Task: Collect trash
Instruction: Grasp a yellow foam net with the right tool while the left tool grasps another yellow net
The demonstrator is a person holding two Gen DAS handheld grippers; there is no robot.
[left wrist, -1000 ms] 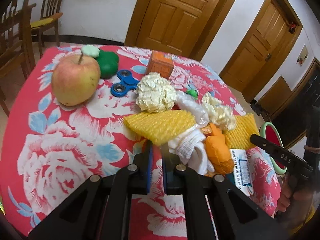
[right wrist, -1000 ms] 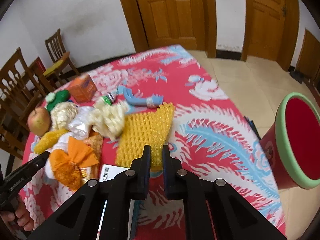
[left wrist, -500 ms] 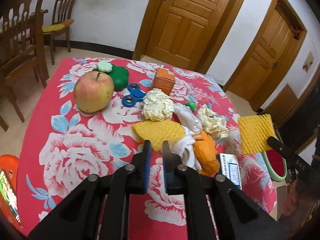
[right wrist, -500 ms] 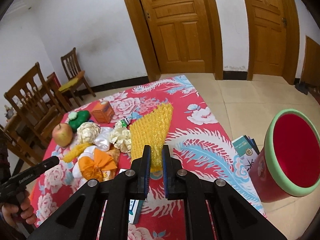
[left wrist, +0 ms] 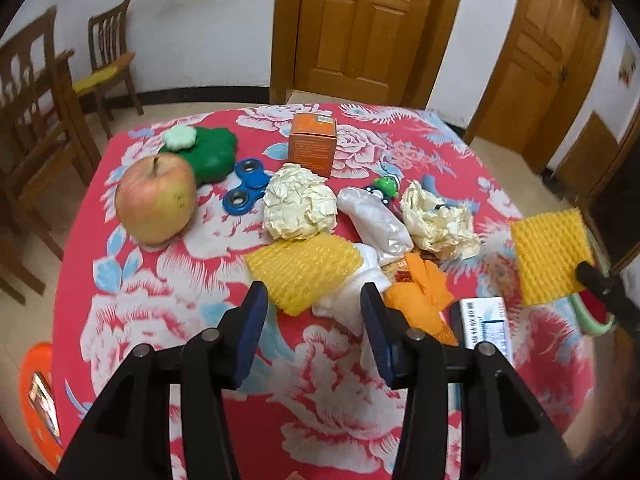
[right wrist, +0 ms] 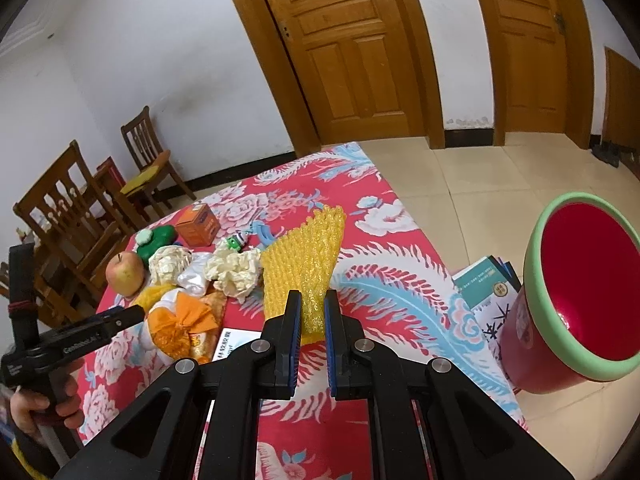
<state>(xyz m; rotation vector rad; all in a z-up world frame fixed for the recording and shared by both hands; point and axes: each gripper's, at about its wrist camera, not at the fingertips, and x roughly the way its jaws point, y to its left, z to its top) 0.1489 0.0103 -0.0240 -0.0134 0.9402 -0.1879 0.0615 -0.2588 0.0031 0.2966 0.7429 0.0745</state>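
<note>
The right gripper (right wrist: pixel 308 320) pinches the lower edge of a flat yellow foam fruit net (right wrist: pixel 304 260), a ribbed, bumpy mesh sleeve that stands up from the jaws and widens toward its top corner. It hangs in the air above the red floral tablecloth (right wrist: pixel 400 280), to the left of the red bin with a pale green rim (right wrist: pixel 580 300) that stands on the floor beside the table. In the left wrist view the same sheet appears at the far right edge of the table, held clear of the cloth.

The left gripper (left wrist: pixel 314 316) has its jaws opening, blue pads apart, with nothing pressed between them. Beyond them, on the cloth, lies a second yellow foam net (left wrist: pixel 304 268), folded into a wedge. It rests against a white cloth wad (left wrist: pixel 356 292) and an orange crumpled wrapper (left wrist: pixel 420 292). Behind sit two cream balls of crumpled paper (left wrist: pixel 298 208), a white plastic bag (left wrist: pixel 376 220), a red-yellow apple (left wrist: pixel 156 200), a blue fidget spinner (left wrist: pixel 246 188) and a small orange cardboard box (left wrist: pixel 312 144).
</note>
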